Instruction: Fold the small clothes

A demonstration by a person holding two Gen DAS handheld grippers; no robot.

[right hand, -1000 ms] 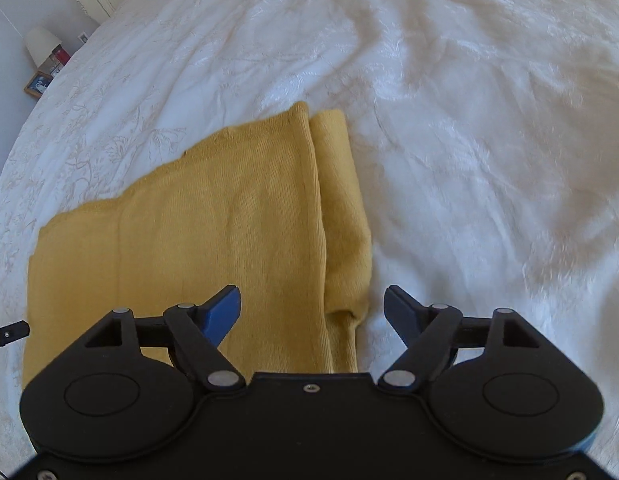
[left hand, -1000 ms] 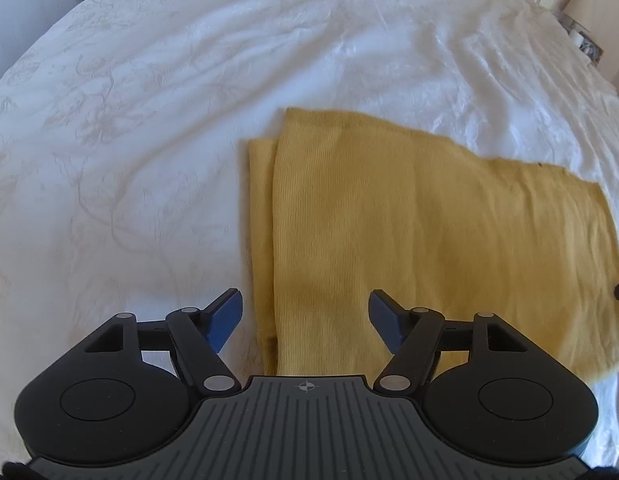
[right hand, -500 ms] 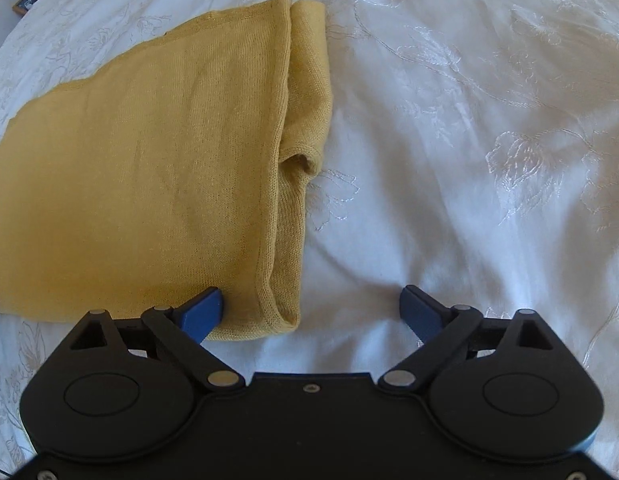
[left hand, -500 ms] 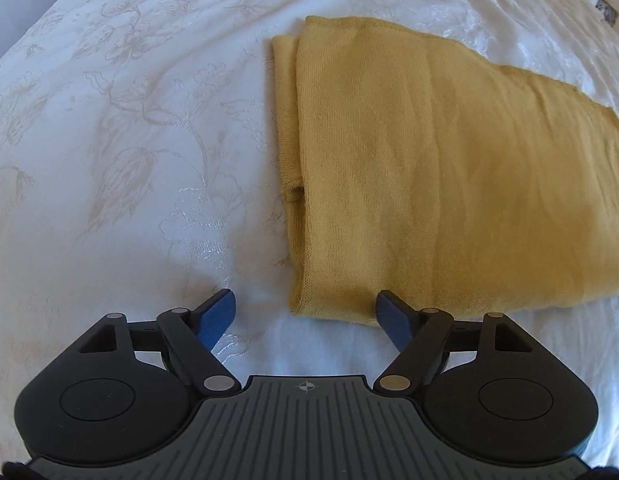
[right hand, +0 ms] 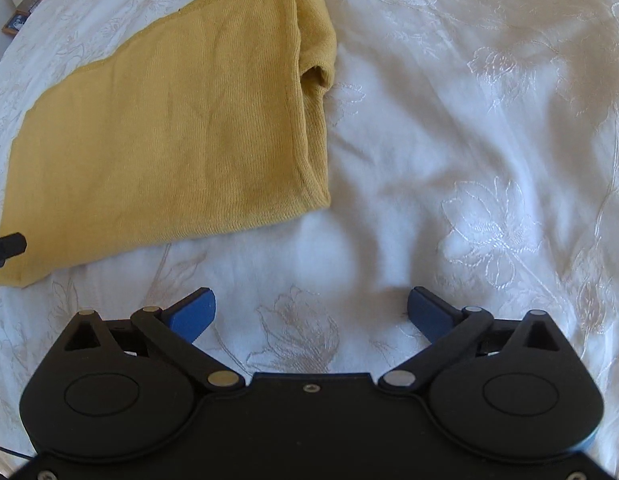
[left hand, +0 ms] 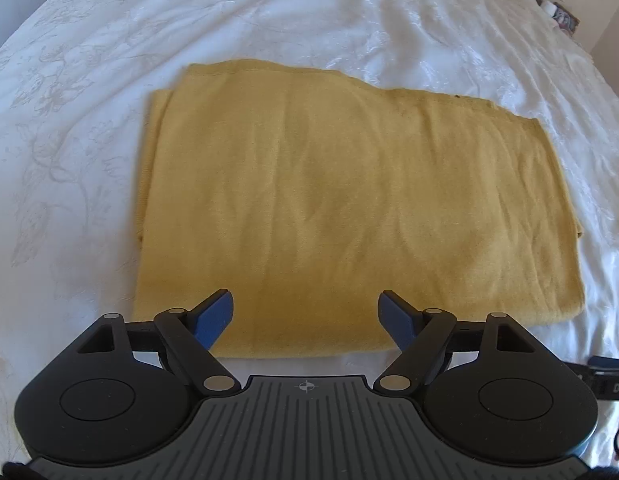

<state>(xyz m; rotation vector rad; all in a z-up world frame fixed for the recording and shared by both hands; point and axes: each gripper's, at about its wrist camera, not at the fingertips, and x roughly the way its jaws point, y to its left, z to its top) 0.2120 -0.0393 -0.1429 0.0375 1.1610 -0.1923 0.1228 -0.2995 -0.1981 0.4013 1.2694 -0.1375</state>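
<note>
Mustard knit garment (left hand: 341, 200) lies folded flat on the white bedspread (left hand: 89, 80), long axis running left-right. Left gripper (left hand: 305, 316) hovers over its near edge, fingers spread, holding nothing. Right gripper (right hand: 309, 312), also splayed and empty, has backed off the garment's right end since 0.5 seconds ago.

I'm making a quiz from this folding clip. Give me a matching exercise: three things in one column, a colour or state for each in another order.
Things:
1. garment
2. bedspread
3. right hand-held gripper

States:
A. white with a flower pattern
B. open, over bare bedding
C. mustard yellow, folded flat

Pairs: 1-C, 2-A, 3-B
</note>
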